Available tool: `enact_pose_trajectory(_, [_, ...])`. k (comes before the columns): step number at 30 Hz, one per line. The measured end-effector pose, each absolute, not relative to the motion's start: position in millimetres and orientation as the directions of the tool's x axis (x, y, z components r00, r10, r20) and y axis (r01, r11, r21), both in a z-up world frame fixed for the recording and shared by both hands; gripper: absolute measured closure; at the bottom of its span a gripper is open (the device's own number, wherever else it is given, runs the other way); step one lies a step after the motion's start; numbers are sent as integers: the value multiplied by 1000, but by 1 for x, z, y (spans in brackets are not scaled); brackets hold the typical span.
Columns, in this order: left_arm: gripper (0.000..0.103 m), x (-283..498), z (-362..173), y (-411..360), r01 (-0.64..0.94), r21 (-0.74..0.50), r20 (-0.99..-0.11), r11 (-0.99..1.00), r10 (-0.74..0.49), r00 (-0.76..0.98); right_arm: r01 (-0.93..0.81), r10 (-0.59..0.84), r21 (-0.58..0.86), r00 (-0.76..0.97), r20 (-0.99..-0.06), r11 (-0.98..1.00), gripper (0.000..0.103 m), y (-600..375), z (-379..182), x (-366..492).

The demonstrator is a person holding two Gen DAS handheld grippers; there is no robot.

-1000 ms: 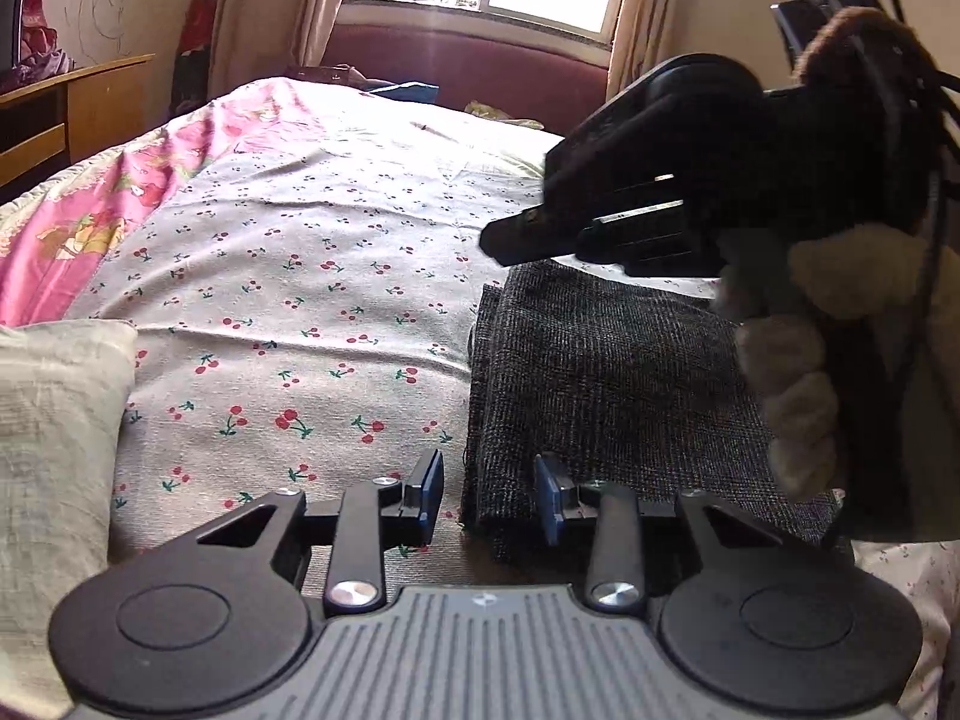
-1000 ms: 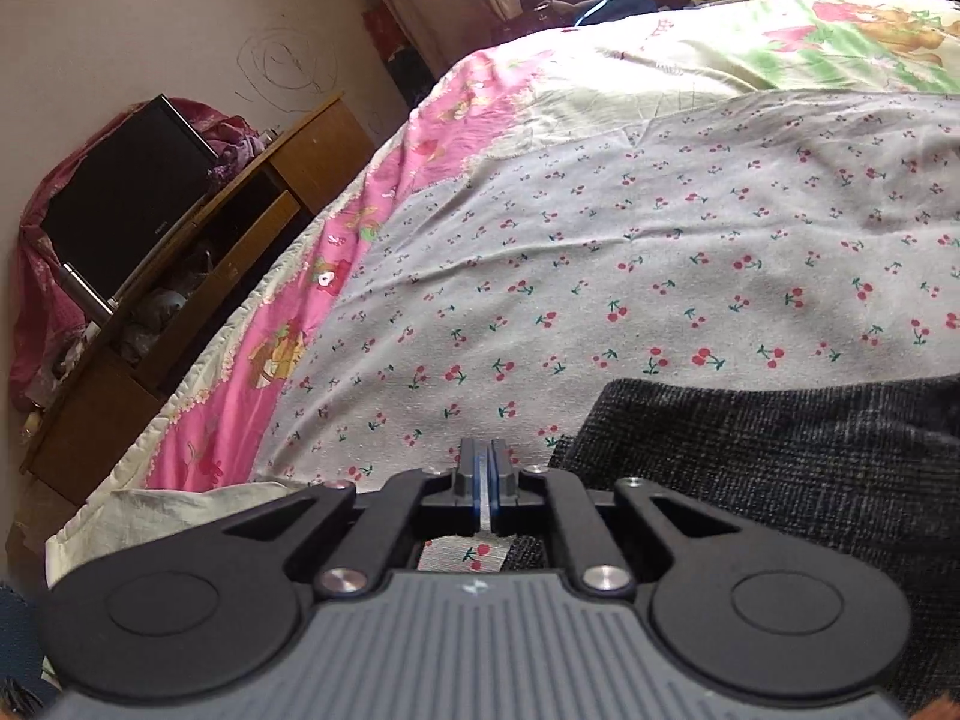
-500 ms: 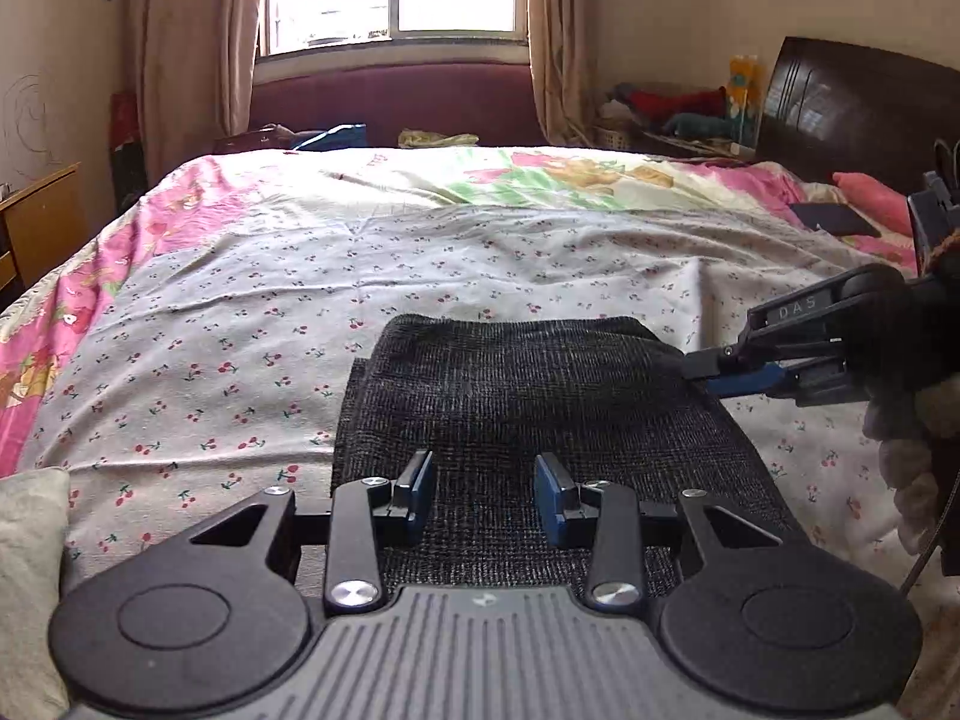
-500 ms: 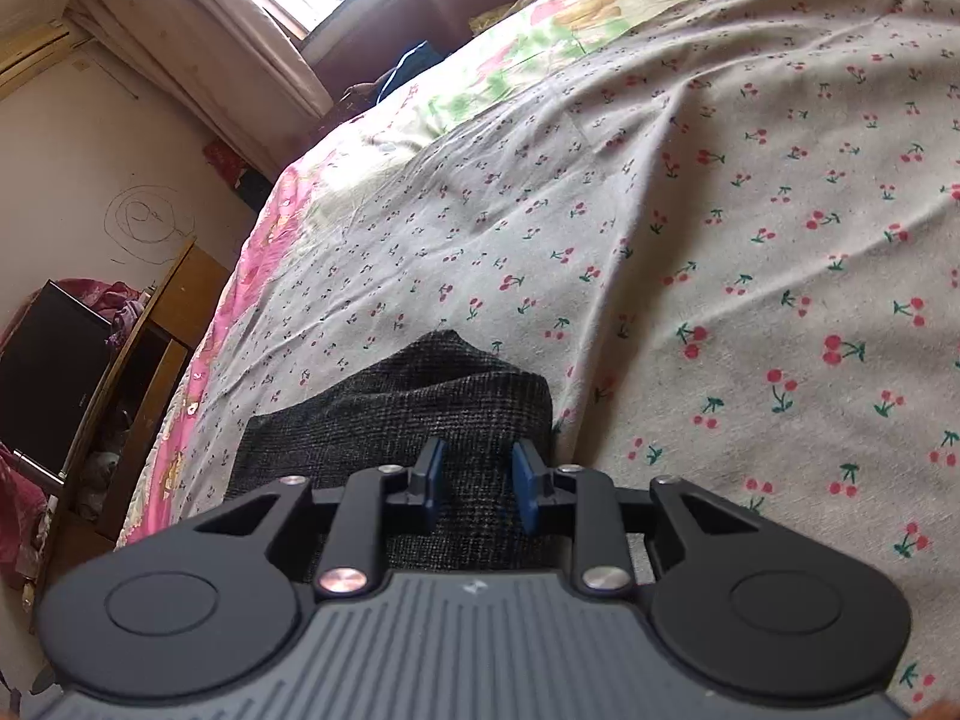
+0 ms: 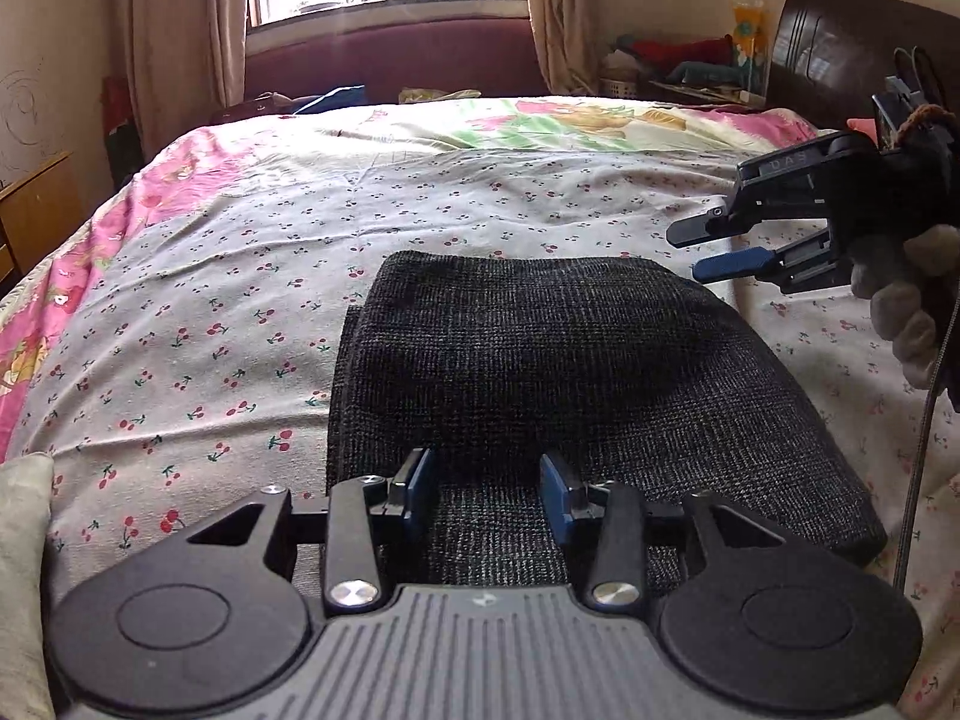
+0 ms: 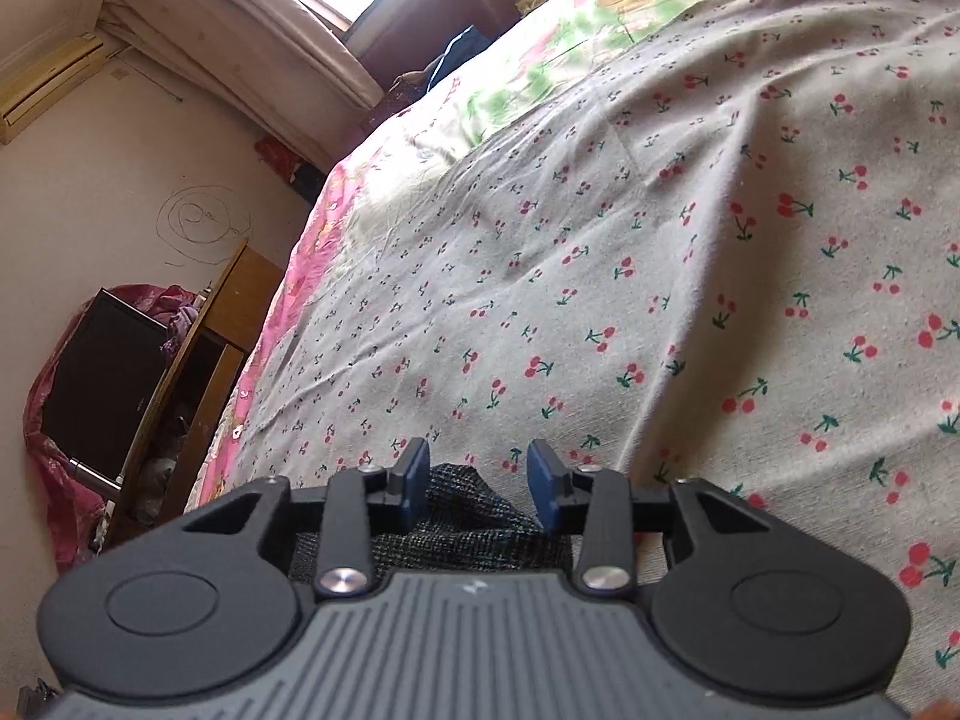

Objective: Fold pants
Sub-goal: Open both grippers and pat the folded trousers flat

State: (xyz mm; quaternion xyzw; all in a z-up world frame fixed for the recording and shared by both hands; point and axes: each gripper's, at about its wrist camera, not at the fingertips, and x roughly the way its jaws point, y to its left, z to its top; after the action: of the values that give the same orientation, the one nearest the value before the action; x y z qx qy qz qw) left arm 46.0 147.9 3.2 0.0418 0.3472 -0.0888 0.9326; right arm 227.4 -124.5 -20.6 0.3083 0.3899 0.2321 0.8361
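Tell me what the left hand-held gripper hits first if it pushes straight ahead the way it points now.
Most likely the folded pants: the open left hand-held gripper points along them from their near edge, and they fill the line ahead. Beyond lies the cherry-print bedsheet. Its height above the cloth is unclear, so it may skim over rather than dig in.

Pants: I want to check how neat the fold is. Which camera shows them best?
The left wrist view. There the pants lie as a nearly whole dark folded rectangle on the bedsheet, edges visible. The right wrist view shows only a small corner of them between its gripper's open fingers.
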Motion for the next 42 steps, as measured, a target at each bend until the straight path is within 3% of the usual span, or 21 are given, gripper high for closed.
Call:
enact_pose_trajectory(5, [45,47,3,142,200,42,-656,979,-124,744,-248,769,767,460,-444,592,55,-129,-38,240])
enact_pose_trajectory(6, [45,46,3,141,203,49,-656,978,-122,745,-265,760,744,452,-466,613,59,-125,-40,244])
enact_pose_trajectory(7, [45,46,3,141,206,50,-656,977,-123,744,-274,745,714,435,-506,645,80,-120,-43,248])
enact_pose_trajectory(11, [45,47,1,144,201,34,-660,979,-129,740,-263,768,744,414,-489,615,93,-119,-43,252])
enact_pose_trajectory(15, [44,48,-1,143,203,46,-657,978,-124,744,-281,753,726,454,-475,628,96,-116,-31,256])
enact_pose_trajectory(16, [44,48,-1,142,204,48,-658,978,-123,743,-279,744,717,462,-483,639,103,-114,-33,259])
enact_pose_trajectory(20, [44,45,-2,137,208,83,-654,975,-104,750,-204,682,701,521,-514,683,102,-117,-41,276])
enact_pose_trajectory(22, [44,44,-1,137,207,81,-654,975,-105,749,-204,700,726,525,-485,657,102,-124,-35,272])
enact_pose_trajectory(26, [44,45,-1,140,207,65,-651,976,-116,750,-243,715,725,529,-457,644,93,-144,-10,233])
enact_pose_trajectory(31, [44,43,2,140,204,66,-647,977,-114,754,-115,688,765,536,-489,634,76,-165,-18,173])
enact_pose_trajectory(34, [44,42,4,140,196,70,-655,978,-103,749,-70,686,783,535,-493,618,75,-163,-25,131])
enact_pose_trajectory(39, [39,37,6,133,199,132,-673,971,-59,737,-110,739,780,423,-525,616,71,-134,-30,80])
enact_pose_trajectory(42, [38,36,11,129,194,154,-687,969,-36,726,-157,681,685,392,-618,712,65,-116,-29,66])
